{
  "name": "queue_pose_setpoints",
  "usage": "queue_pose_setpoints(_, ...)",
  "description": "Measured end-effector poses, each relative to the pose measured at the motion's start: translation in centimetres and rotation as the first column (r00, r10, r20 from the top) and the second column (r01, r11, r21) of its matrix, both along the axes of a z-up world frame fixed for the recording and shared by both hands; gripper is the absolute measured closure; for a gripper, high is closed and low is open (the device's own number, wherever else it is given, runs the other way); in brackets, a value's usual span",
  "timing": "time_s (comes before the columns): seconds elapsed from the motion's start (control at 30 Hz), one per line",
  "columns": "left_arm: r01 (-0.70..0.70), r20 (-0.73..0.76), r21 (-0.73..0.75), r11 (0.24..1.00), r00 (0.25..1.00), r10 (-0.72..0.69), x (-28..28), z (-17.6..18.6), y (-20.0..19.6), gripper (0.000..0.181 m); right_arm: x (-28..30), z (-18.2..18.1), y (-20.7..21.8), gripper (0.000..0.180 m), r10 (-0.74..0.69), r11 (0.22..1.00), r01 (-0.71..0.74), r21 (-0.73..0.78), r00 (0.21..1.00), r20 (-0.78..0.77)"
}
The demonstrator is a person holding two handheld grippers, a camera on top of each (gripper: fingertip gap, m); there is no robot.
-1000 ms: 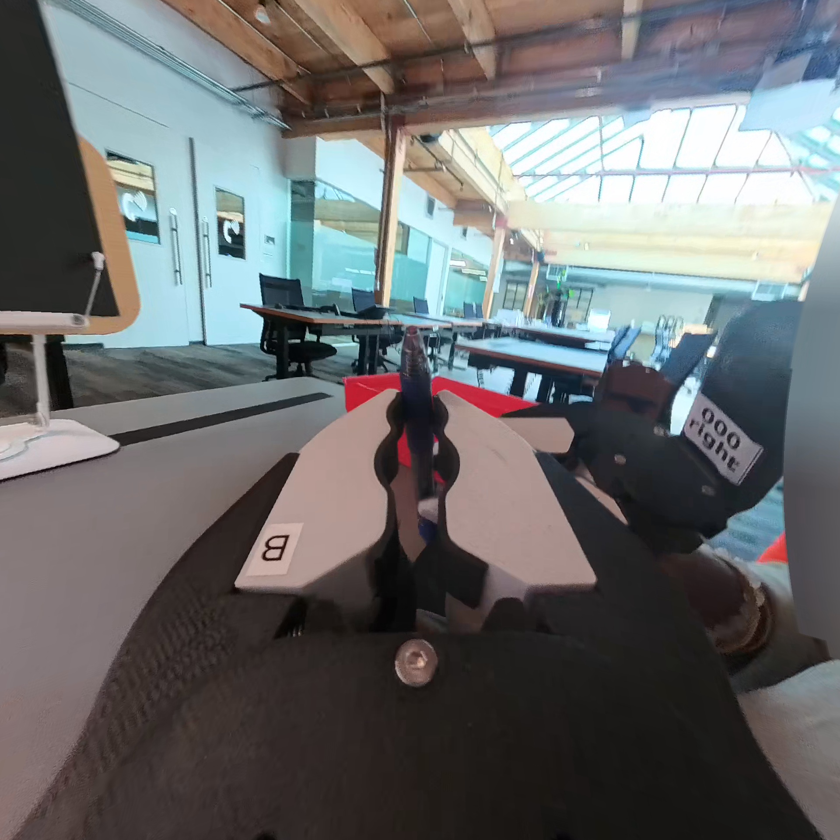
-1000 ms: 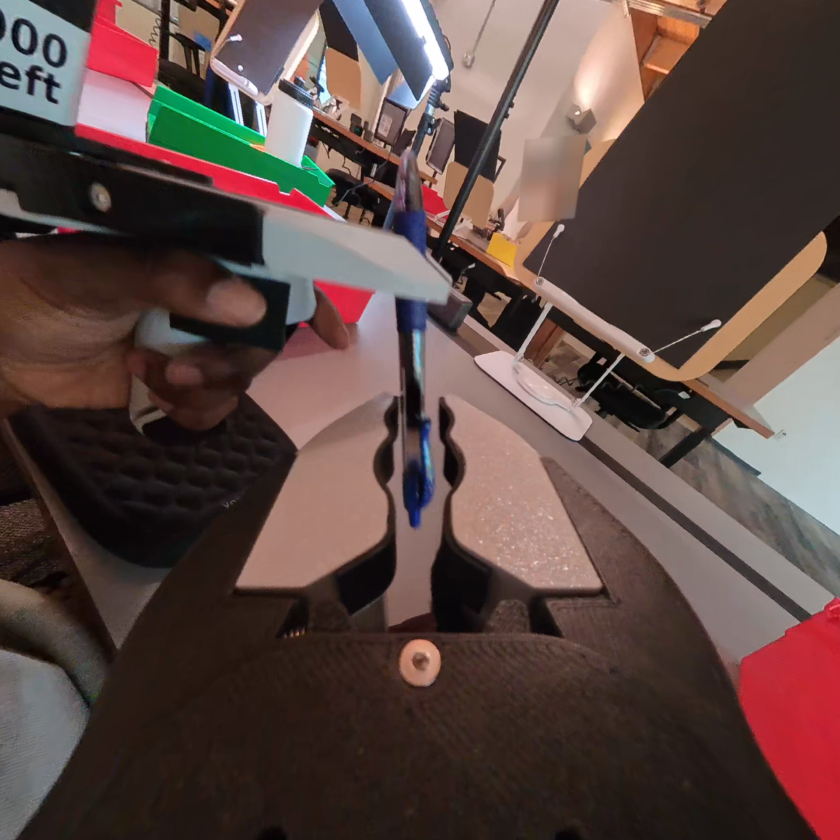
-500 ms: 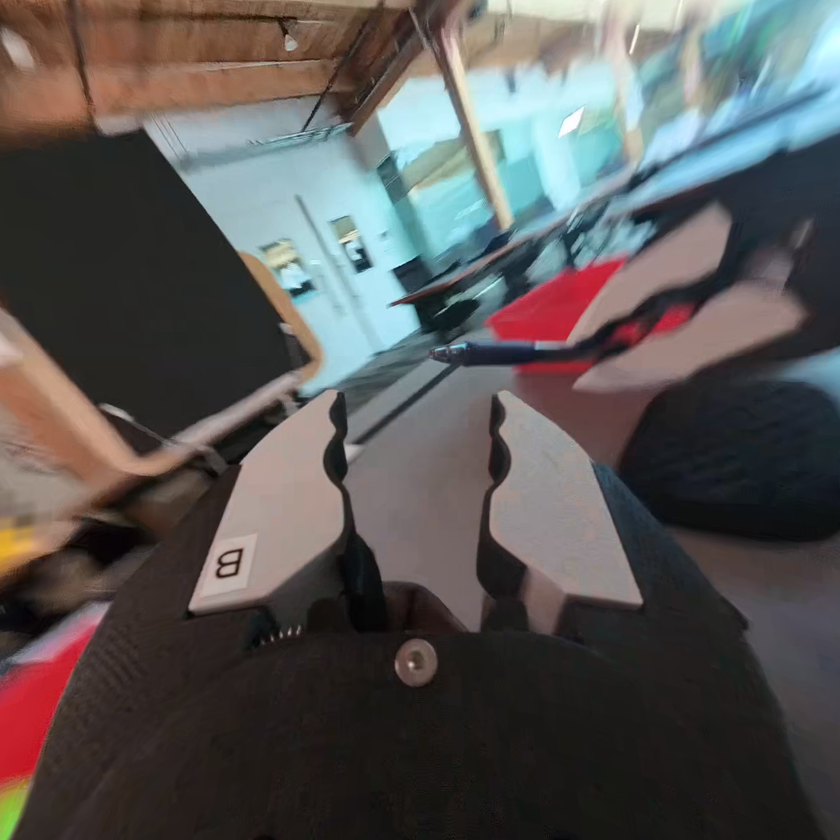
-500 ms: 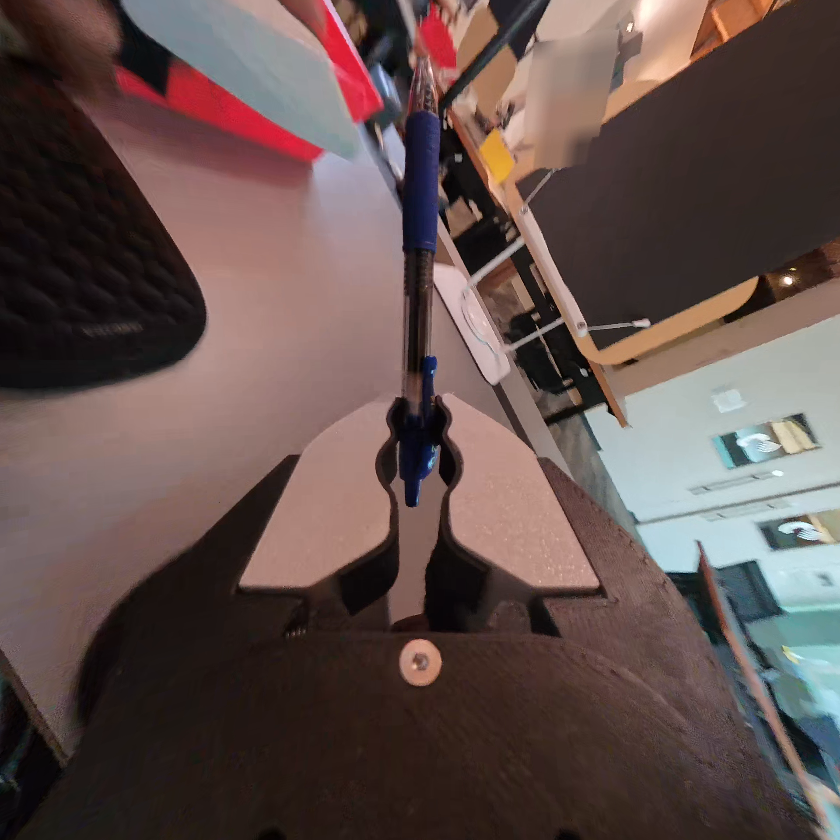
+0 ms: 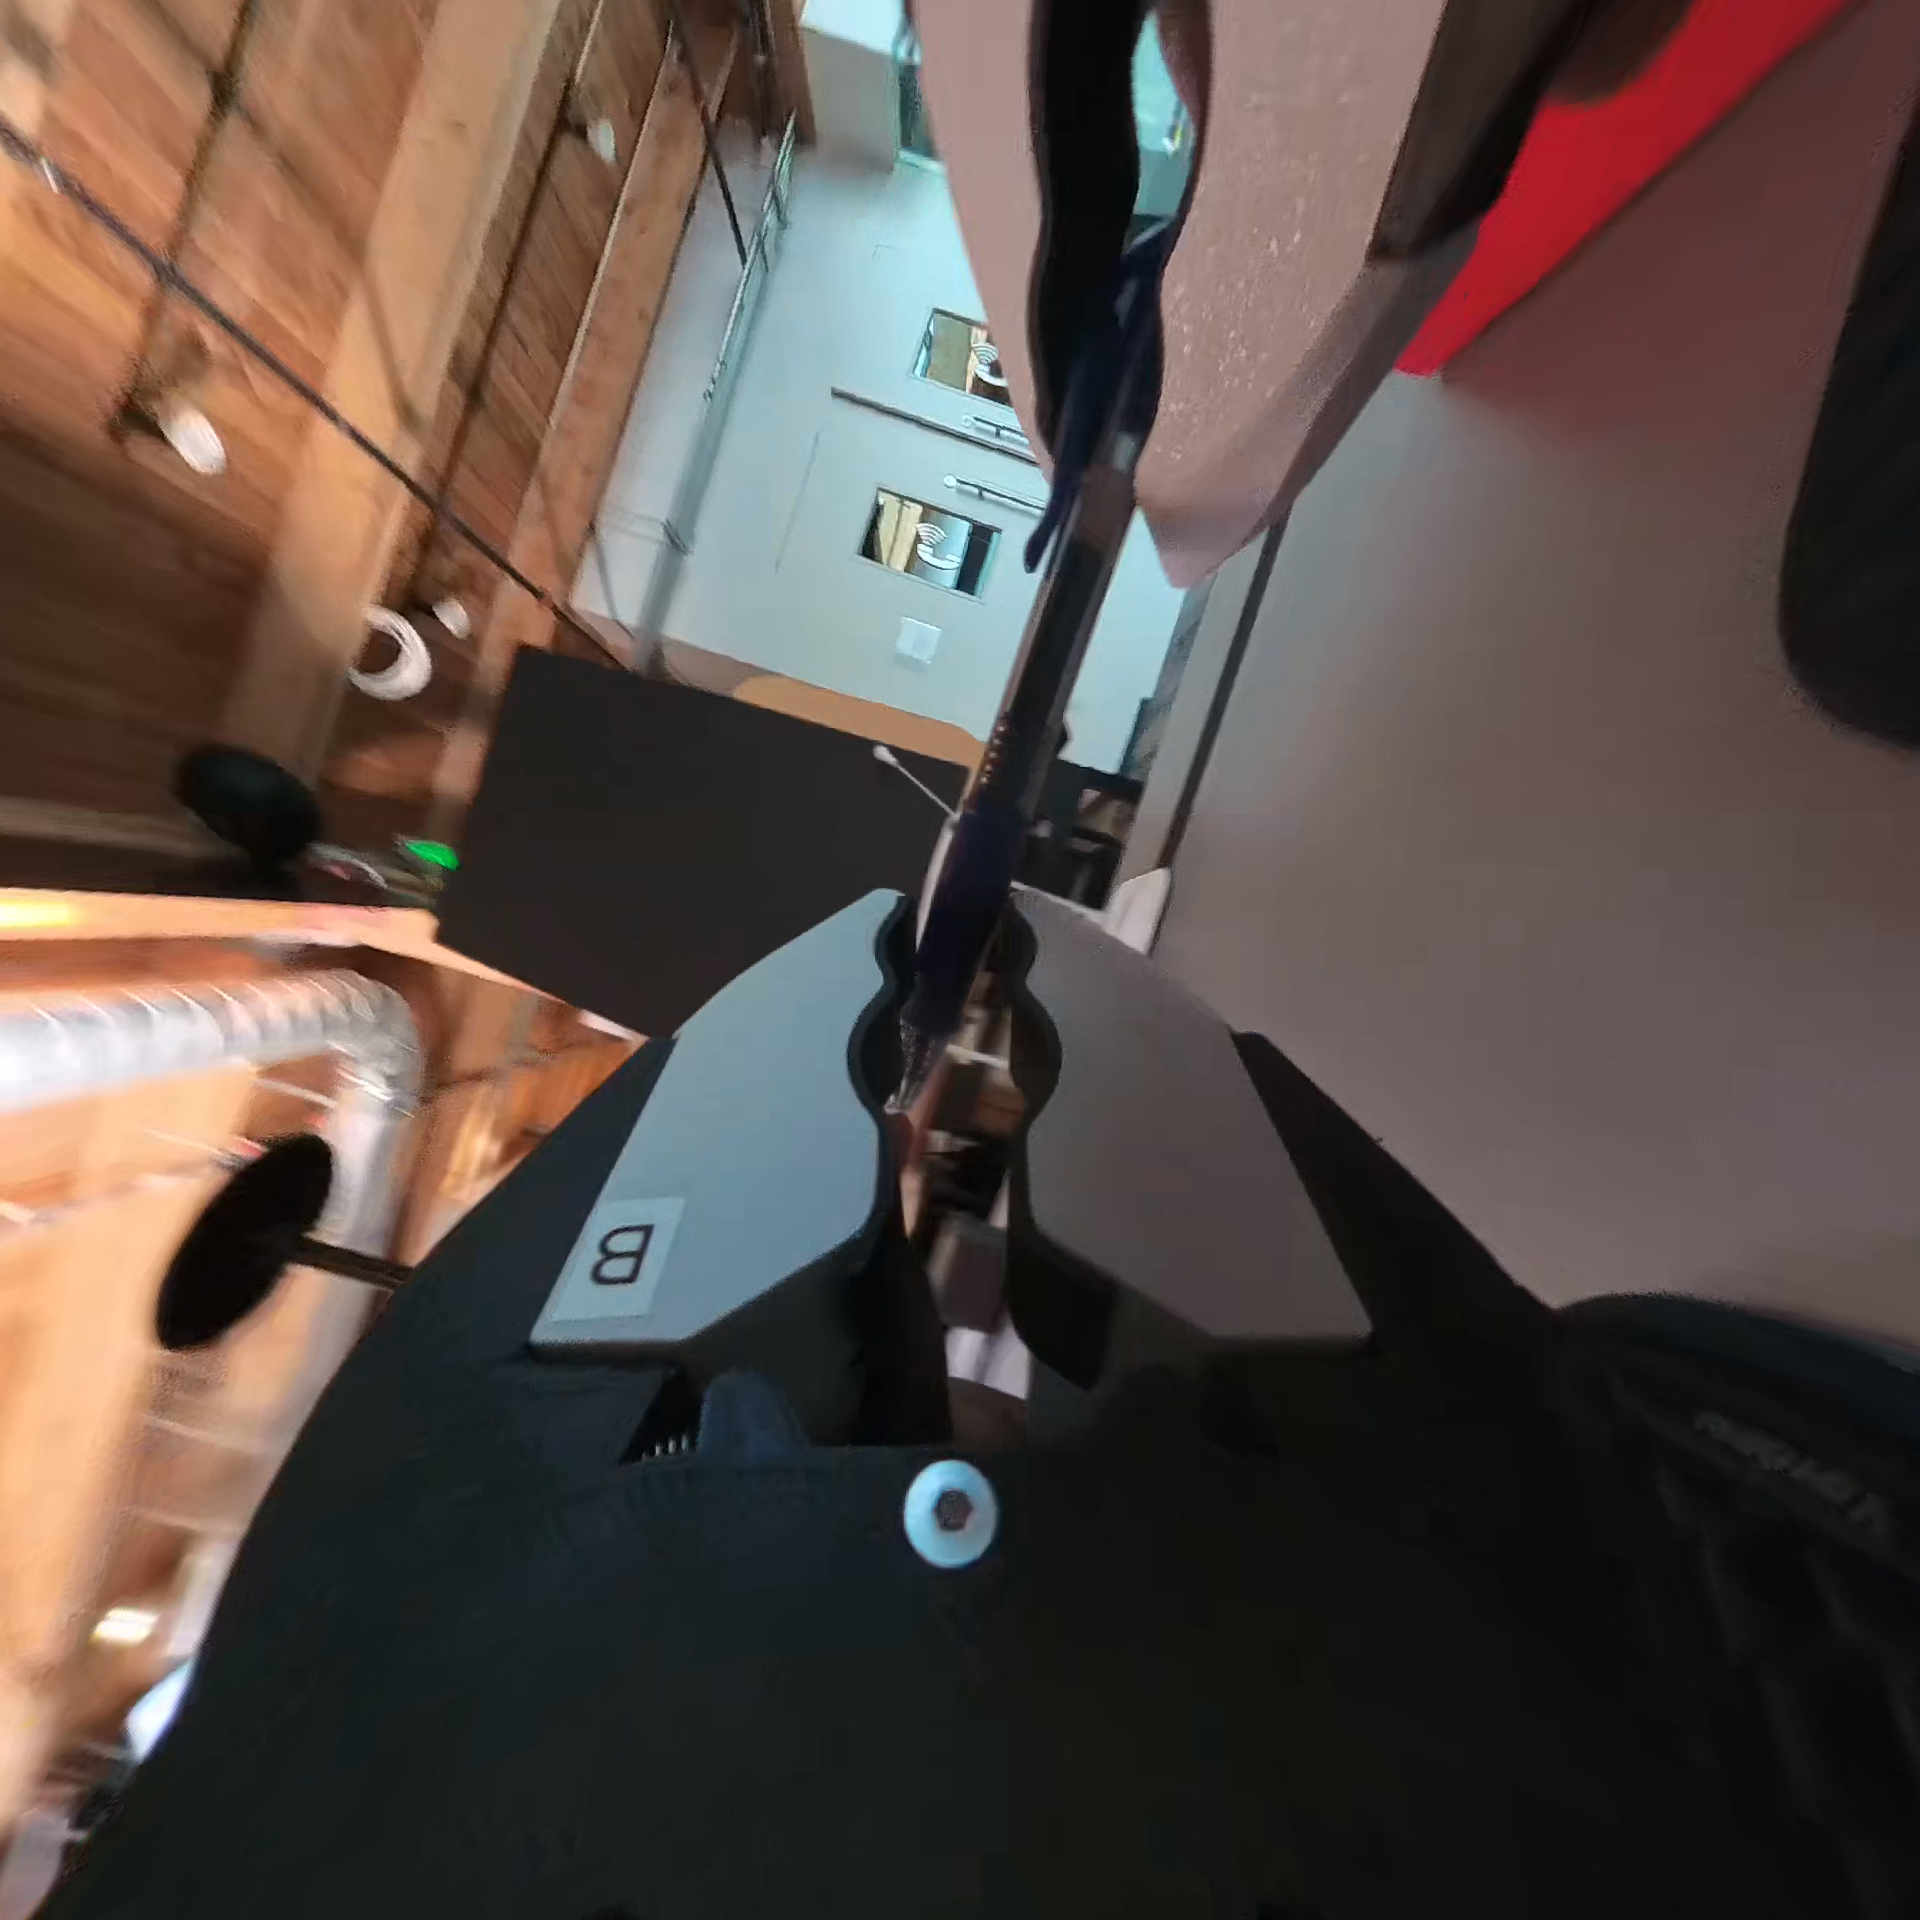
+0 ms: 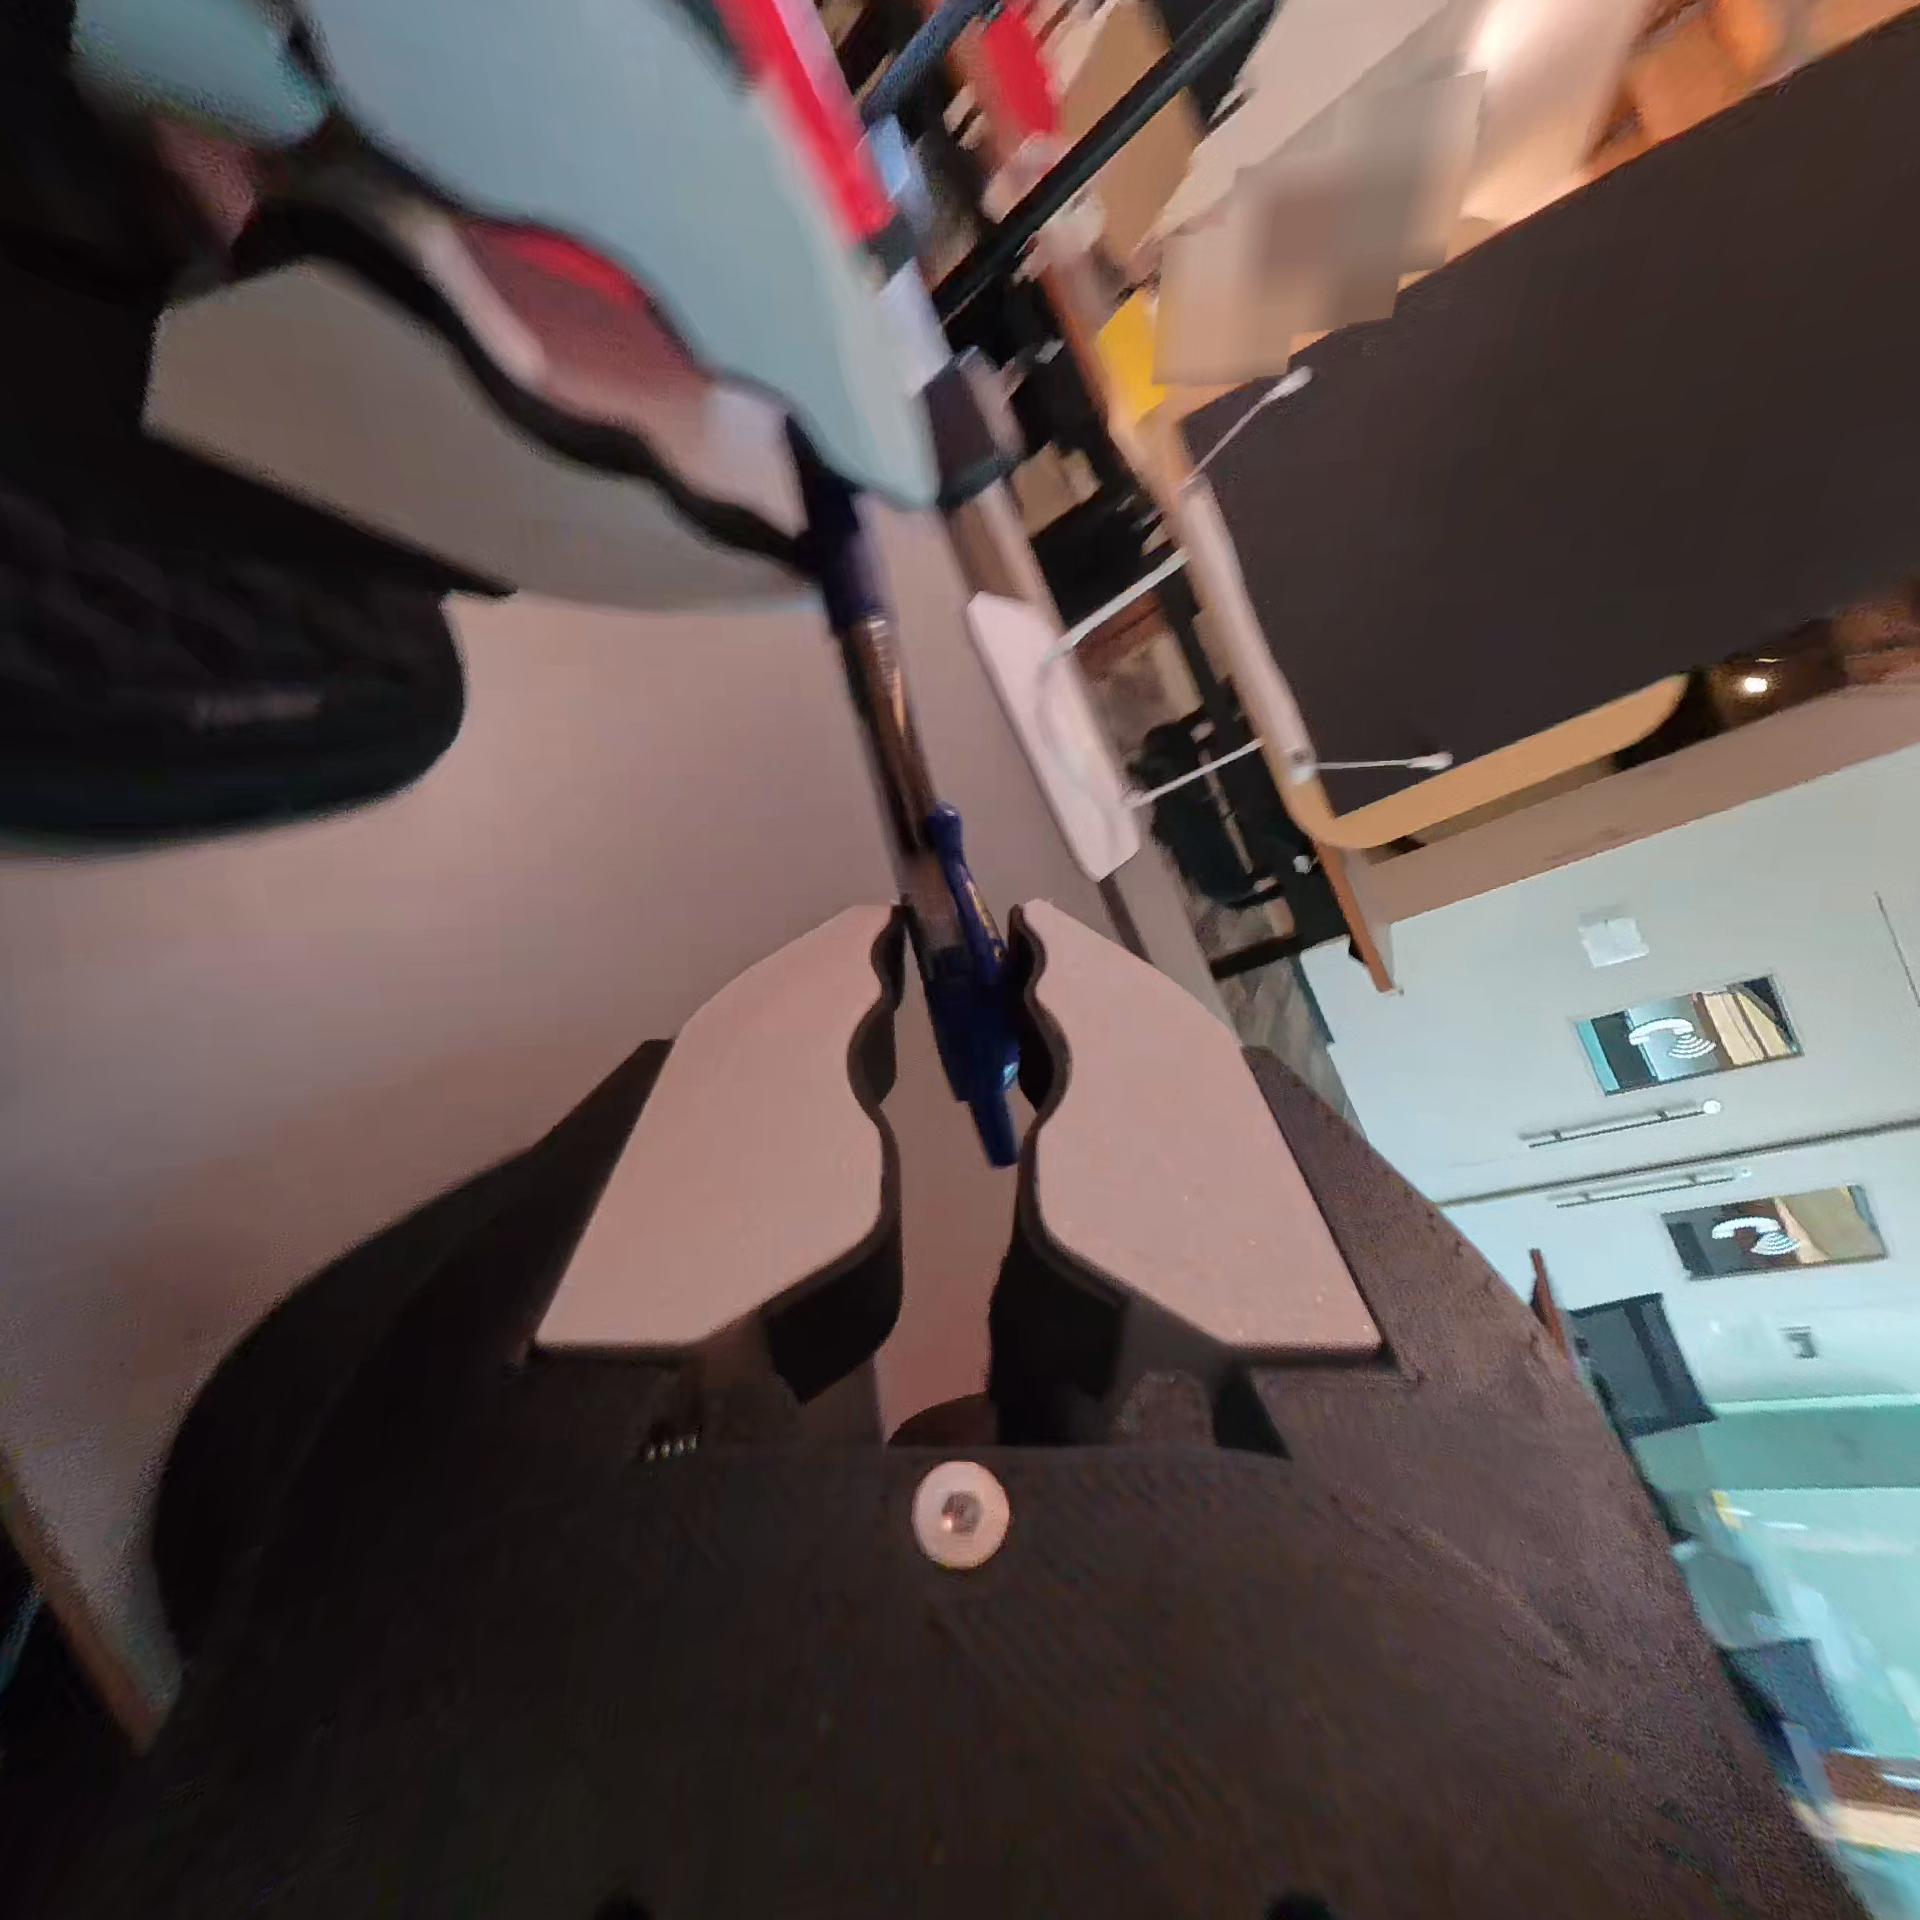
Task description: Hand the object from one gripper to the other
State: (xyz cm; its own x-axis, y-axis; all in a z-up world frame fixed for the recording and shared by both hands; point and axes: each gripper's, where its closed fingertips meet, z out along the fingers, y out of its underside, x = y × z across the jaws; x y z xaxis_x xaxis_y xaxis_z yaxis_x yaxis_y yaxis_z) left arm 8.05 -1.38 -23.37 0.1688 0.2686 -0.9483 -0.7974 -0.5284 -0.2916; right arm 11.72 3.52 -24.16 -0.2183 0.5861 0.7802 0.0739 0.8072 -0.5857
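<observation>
A blue pen [image 5: 1029, 675] spans between my two grippers above the grey table [image 5: 1558, 831]. My left gripper [image 5: 956, 914] is closed around the pen's dark grip end, and the writing tip sits between its grey fingers. My right gripper [image 5: 1112, 488] shows at the top of the left wrist view, closed on the other end. In the right wrist view, my right gripper [image 6: 956, 925] is shut on the clip end of the pen [image 6: 883, 675]. The left gripper [image 6: 800, 468] pinches the far end there. Both views are tilted and blurred.
A black padded rest [image 6: 208, 675] lies on the table [image 6: 520, 935] to the left, and also shows in the left wrist view [image 5: 1849, 520]. A red bin [image 5: 1610, 156] stands behind it. A white stand base [image 6: 1049, 727] carries a black board [image 6: 1558, 416].
One second ago my left gripper held the pen. It let go and swung away open while the right gripper kept the pen. Now the left gripper has come back and closed on the tip end.
</observation>
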Motion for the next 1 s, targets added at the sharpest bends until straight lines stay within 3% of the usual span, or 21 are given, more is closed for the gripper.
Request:
queue_pose_setpoints(0.07,0.035,0.203,0.110,0.993,0.977,-0.057,-0.1,0.1,-0.1,0.166,-0.2,2.5,0.3,0.148,0.010,0.980,-0.034,-0.197,0.992,-0.126)
queue_pose_setpoints(0.13,0.054,0.399,0.241,0.969,0.905,-0.150,0.0,0.4,-0.1,0.169,0.1,4.5,0.4,0.133,0.048,0.859,-0.152,-0.489,0.975,-0.219)
queue_pose_setpoints(0.23,0.102,0.559,0.332,0.938,0.779,-0.282,0.6,0.3,0.4,0.169,0.7,5.3,-0.3,0.122,0.176,0.432,-0.352,-0.830,0.936,-0.305)
queue_pose_setpoints(0.27,0.114,0.578,0.341,0.933,0.757,-0.304,0.9,0.2,0.6,0.169,0.6,4.9,-0.9,0.122,0.229,0.312,-0.366,-0.877,0.925,-0.304)
queue_pose_setpoints(0.33,0.126,0.618,0.351,0.928,0.714,-0.330,1.4,-0.1,1.0,0.169,0.3,3.5,-2.3,0.125,0.315,0.164,-0.336,-0.927,0.909,-0.274)
queue_pose_setpoints(0.4,0.145,0.654,0.370,0.918,0.661,-0.368,2.2,-0.5,1.6,0.169,-0.2,2.7,-3.3,0.136,0.334,0.098,-0.309,-0.946,0.906,-0.261)
queue_pose_setpoints(0.47,0.162,0.677,0.376,0.912,0.624,-0.390,2.9,-0.9,2.1,0.169,-0.4,2.5,-3.7,0.151,0.324,0.080,-0.318,-0.945,0.905,-0.277)
queue_pose_setpoints(0.53,0.169,0.683,0.392,0.905,0.606,-0.409,3.2,-1.0,2.4,0.169,-0.3,2.7,-3.8,0.170,0.308,0.107,-0.337,-0.935,0.906,-0.291)
queue_pose_setpoints(0.63,0.205,0.723,0.421,0.884,0.512,-0.464,3.4,-0.8,2.1,0.158,-0.5,2.2,-3.3,0.170,0.302,0.252,-0.286,-0.924,0.931,-0.206)
queue_pose_setpoints(0.77,0.182,0.720,0.601,0.779,0.301,-0.626,2.6,2.1,0.3,0.140,-1.0,0.8,-2.0,0.170,0.227,0.573,-0.154,-0.805,0.974,-0.024)
queue_pose_setpoints(0.87,0.139,0.709,0.648,0.749,0.249,-0.660,2.5,3.6,0.2,0.137,-1.1,-0.9,-1.4,0.170,0.106,0.799,-0.015,-0.601,0.988,0.116)
queue_pose_setpoints(0.93,0.136,0.728,0.636,0.760,0.221,-0.649,3.0,3.4,1.1,0.134,-0.9,-1.5,-1.4,0.170,0.040,0.879,0.038,-0.476,0.987,0.153)
queue_pose_setpoints(1.0,0.130,0.741,0.627,0.768,0.204,-0.639,3.3,2.9,1.9,0.136,-0.7,-1.9,-1.8,0.170,0.020,0.907,0.057,-0.417,0.984,0.177)
